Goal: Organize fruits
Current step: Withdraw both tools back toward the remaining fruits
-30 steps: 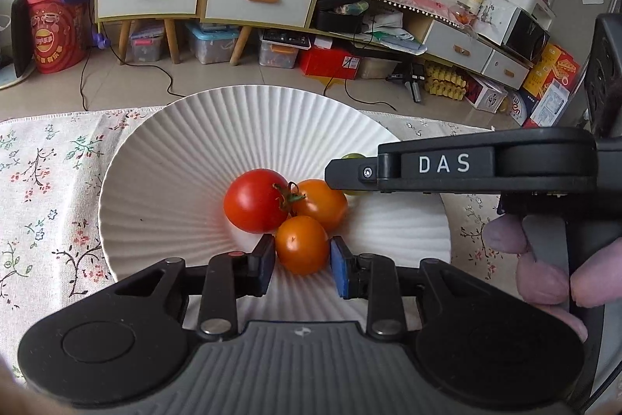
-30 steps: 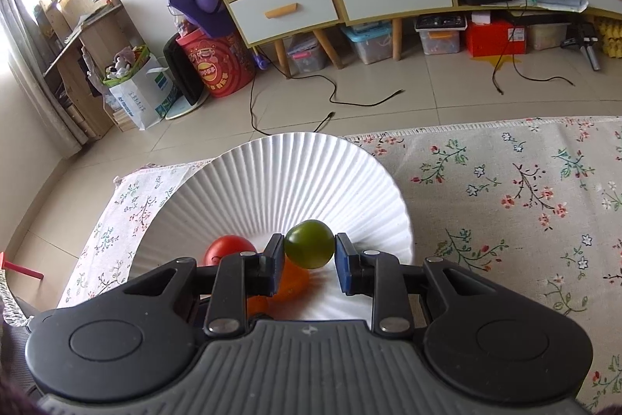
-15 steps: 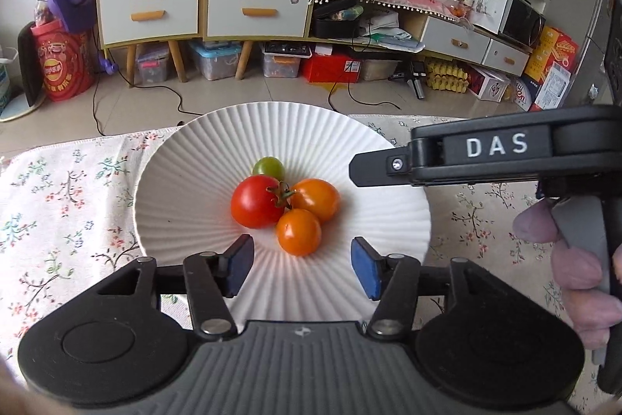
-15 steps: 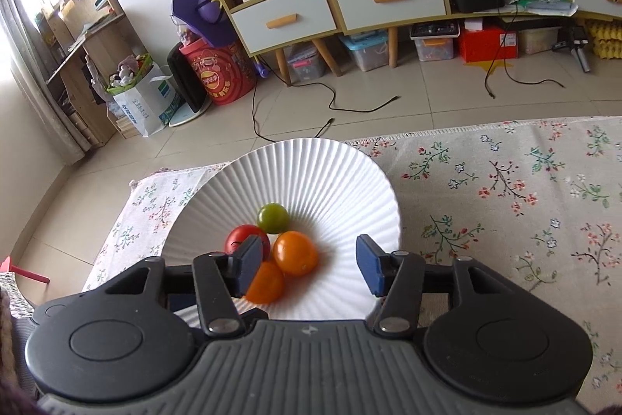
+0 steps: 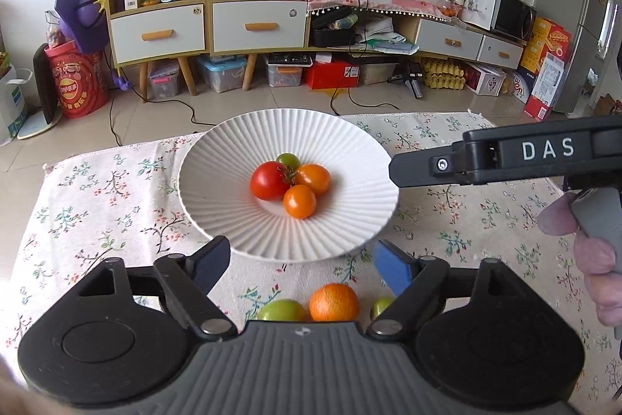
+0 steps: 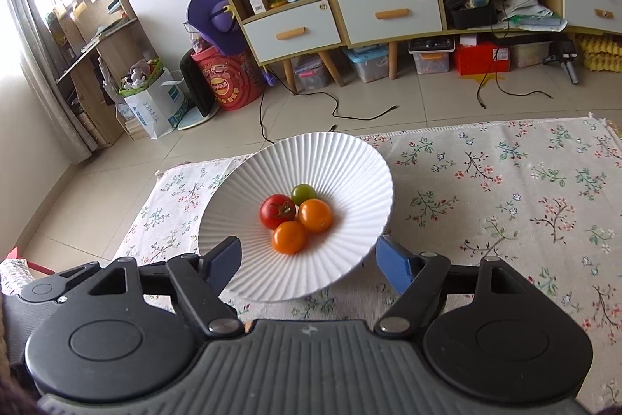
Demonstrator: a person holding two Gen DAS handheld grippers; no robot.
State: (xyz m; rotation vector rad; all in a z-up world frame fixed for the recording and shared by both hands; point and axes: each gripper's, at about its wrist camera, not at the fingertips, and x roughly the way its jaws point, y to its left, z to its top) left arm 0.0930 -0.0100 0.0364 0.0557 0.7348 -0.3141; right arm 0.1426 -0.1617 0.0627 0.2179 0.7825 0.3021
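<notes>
A white ribbed plate (image 5: 233,150) (image 6: 350,158) on the floral cloth holds a red tomato (image 5: 269,180) (image 6: 277,211), two orange tomatoes (image 5: 299,201) (image 6: 289,237) and a small green tomato (image 5: 288,160) (image 6: 303,193). My left gripper (image 5: 301,265) is open and empty, pulled back from the plate's near rim. Under it on the cloth lie an orange fruit (image 5: 333,303), a green tomato (image 5: 280,310) and another small green one (image 5: 381,306). My right gripper (image 6: 309,261) is open and empty over the plate's near rim. It also shows from the side in the left wrist view (image 5: 392,172).
The floral tablecloth (image 6: 505,181) covers the table; its far edge (image 5: 116,146) drops to a tiled floor. Cabinets (image 5: 256,26), storage boxes and cables lie beyond.
Both grippers opened and let go of their tomatoes, the left an orange one, the right the green one, onto the plate. Both then pulled back and up from the plate.
</notes>
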